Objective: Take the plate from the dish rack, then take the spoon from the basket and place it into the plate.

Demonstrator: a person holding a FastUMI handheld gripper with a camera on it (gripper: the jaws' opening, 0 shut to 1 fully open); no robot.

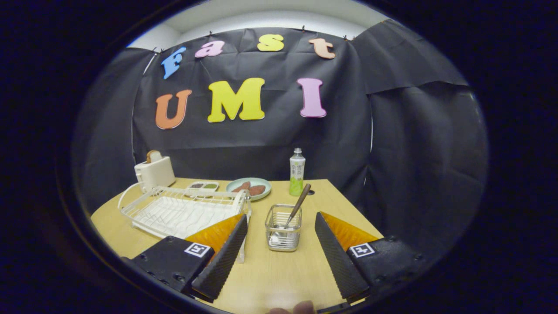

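A spoon point(298, 205) with a brown handle is seen standing in a small clear basket point(283, 228), its bowl down inside and its handle leaning up and away toward a bottle point(297, 172). The long axis is tilted, top to the right. The basket is set on a pale wooden surface point(279, 274), just ahead of the claw point(281, 231), whose fingers are spread wide with nothing gripped. A white wire dish rack point(183, 211) is placed to the left of the basket; no plate can be made out in it. Behind it a toaster point(154, 173), a small tray point(203, 186) and a green plate point(249, 188) with brown food are found. Black cloth is hung around the booth.
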